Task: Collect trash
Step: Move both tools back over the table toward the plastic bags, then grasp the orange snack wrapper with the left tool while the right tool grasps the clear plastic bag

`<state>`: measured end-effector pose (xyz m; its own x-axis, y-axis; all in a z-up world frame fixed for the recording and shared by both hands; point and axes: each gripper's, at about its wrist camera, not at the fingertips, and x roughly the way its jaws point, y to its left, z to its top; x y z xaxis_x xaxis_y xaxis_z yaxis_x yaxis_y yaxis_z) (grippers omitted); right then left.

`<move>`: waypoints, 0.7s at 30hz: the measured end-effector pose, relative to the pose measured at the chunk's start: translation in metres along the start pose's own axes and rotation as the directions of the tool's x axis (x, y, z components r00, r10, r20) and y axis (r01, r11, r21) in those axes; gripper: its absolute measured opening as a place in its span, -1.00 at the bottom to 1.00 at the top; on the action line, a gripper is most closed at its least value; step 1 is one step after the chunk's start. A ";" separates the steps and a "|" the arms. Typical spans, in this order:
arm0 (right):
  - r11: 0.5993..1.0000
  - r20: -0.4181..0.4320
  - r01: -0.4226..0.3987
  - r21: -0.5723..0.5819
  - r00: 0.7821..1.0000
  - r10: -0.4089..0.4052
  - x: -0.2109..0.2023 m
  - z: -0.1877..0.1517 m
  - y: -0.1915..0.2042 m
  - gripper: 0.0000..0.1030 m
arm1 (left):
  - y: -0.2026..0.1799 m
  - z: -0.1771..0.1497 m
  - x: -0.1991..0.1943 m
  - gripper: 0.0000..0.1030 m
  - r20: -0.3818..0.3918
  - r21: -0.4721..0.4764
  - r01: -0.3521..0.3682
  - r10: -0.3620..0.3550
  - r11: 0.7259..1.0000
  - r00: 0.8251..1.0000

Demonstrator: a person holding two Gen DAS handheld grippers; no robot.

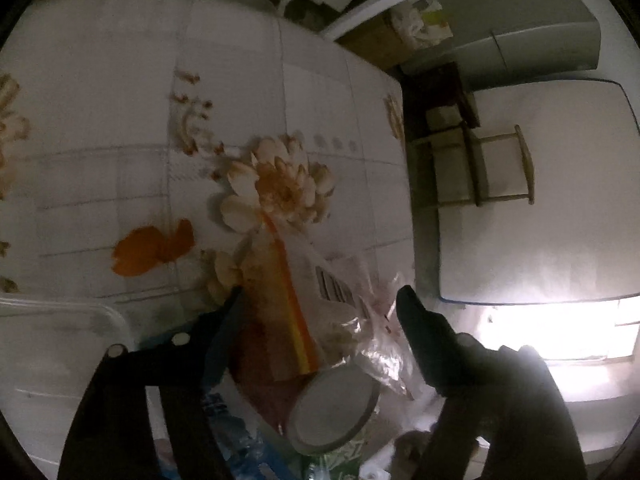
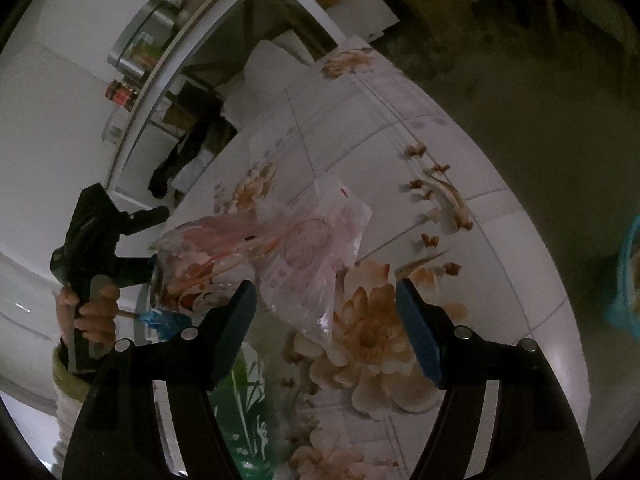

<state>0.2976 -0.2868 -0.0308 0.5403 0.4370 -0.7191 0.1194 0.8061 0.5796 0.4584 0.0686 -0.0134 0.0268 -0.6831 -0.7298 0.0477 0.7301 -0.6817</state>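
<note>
Trash lies heaped at the near edge of a flower-printed tabletop (image 1: pixel 120 100). In the left wrist view, from left to right: a white plastic tub rim (image 1: pixel 60 312), a blue-printed wrapper (image 1: pixel 236 432) under the left finger, an orange-striped packet (image 1: pixel 288 300), a round grey lid (image 1: pixel 334 408) and a crinkled clear plastic bag (image 1: pixel 384 344). The left claw (image 1: pixel 320 296) stands open around the packet and the bag, its fingers apart from them as far as the blur lets me tell.

In the right wrist view, a hand (image 2: pixel 90 312) at the left holds the other claw's black handle beside the heap. A pink-printed clear bag (image 2: pixel 312 248) lies on the tabletop, with a green leaf-printed wrapper (image 2: pixel 244 400) nearer. The right claw (image 2: pixel 326 292) is open, nothing between its blue pads (image 2: pixel 420 340), over a printed flower.
</note>
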 end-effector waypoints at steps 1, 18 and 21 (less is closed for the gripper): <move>1.000 0.001 0.008 -0.014 1.000 -0.008 0.001 -0.001 0.002 0.34 | 0.001 -0.001 0.001 0.38 -0.010 -0.004 0.007 -0.007 1.000 1.000; 0.977 -0.050 0.106 -0.185 0.992 -0.117 0.043 -0.007 0.034 0.12 | 0.015 -0.002 0.008 -0.54 -0.016 -0.010 0.128 -0.128 0.992 0.992; 0.975 -0.051 0.126 -0.184 0.989 -0.138 0.050 -0.005 0.033 -0.02 | 0.014 -0.003 0.005 -0.60 -0.005 -0.001 0.136 -0.136 0.991 0.991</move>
<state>0.3244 -0.2360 -0.0499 0.4759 0.3415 -0.8105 0.0311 0.9144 0.4035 0.4560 0.0751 -0.0269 0.0155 -0.7760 -0.6306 0.0503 0.6305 -0.7746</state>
